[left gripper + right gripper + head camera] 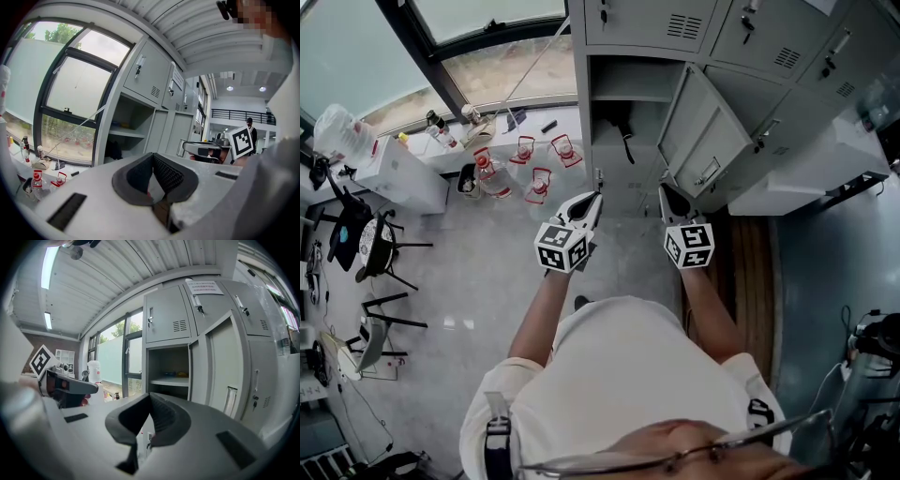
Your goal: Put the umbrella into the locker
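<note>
The umbrella (623, 131) was a dark, folded shape with a loop strap hanging off it. It sat in the lower part of the open locker (579, 103), below the shelf (124, 132). In my judgement it was already stowed, since it lay wholly inside the opening and neither tool touched it. The shadow hid whether it leaned on the back wall or hung from something.

The door (705, 141) stood out to the right, leaving the compartment exposed. On that evidence, closing it, if required, was not yet done.

The left gripper (595, 194) was held in front of the opening, well short of the umbrella. Its jaws were together with nothing between them. The right gripper (664, 192) was alongside it, near the door's lower edge, and its jaws were likewise closed and empty. Both pointed roughly level toward the locker. I judged this a resting stance and not an approach, since jaws held together cannot take hold of anything.

To the left, bottles (492, 171) with red caps stood by the window (478, 56). Chairs (380, 246) stood further out. All of these were well apart from the locker and played no part in the work.
</note>
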`<state>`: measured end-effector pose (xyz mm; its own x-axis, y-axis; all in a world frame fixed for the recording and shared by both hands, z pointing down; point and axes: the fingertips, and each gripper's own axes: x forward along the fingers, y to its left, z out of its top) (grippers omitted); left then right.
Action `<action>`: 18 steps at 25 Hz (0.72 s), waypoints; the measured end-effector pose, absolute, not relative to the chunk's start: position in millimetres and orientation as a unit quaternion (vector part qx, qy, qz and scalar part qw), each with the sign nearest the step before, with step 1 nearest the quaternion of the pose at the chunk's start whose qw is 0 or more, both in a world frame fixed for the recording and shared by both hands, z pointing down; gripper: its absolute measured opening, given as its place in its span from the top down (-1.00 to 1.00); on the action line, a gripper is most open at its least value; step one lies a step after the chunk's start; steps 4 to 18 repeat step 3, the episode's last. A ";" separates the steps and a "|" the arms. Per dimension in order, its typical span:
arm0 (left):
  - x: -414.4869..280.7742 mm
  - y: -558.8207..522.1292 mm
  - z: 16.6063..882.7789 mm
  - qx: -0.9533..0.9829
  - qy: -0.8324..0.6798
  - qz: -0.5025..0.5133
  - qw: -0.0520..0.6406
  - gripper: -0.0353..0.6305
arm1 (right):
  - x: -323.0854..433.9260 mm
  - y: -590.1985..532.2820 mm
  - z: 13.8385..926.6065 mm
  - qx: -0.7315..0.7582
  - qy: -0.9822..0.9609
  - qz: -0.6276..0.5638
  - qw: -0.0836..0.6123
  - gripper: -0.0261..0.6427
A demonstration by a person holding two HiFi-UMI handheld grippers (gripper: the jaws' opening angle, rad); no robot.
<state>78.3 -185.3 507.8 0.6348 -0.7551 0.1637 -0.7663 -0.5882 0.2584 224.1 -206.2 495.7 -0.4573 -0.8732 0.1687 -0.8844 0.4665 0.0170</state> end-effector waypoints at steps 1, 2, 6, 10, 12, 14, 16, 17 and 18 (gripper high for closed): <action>78.9 -186.0 507.4 0.891 -0.427 0.017 0.154 0.88 | 224.1 -206.7 495.7 0.515 -0.853 0.036 0.077 0.90; 79.4 -186.7 507.1 0.891 -0.427 0.016 0.154 0.88 | 224.2 -207.2 495.8 0.515 -0.853 0.036 0.078 0.90; 79.9 -187.4 506.8 0.891 -0.427 0.014 0.154 0.88 | 224.3 -207.7 495.8 0.514 -0.853 0.035 0.078 0.90; 79.9 -187.4 506.8 0.891 -0.427 0.014 0.154 0.88 | 224.3 -207.7 495.8 0.514 -0.853 0.035 0.078 0.90; 79.9 -187.4 506.8 0.891 -0.427 0.014 0.154 0.88 | 224.3 -207.7 495.8 0.514 -0.853 0.035 0.078 0.90; 79.9 -187.4 506.8 0.891 -0.427 0.014 0.154 0.88 | 224.3 -207.7 495.8 0.514 -0.853 0.035 0.078 0.90; 79.9 -187.4 506.8 0.891 -0.427 0.014 0.154 0.88 | 224.3 -207.7 495.8 0.514 -0.853 0.035 0.078 0.90; 79.9 -187.4 506.8 0.891 -0.427 0.014 0.154 0.88 | 224.3 -207.7 495.8 0.514 -0.853 0.035 0.078 0.90; 79.9 -187.4 506.8 0.891 -0.427 0.014 0.154 0.88 | 224.3 -207.7 495.8 0.514 -0.853 0.035 0.078 0.90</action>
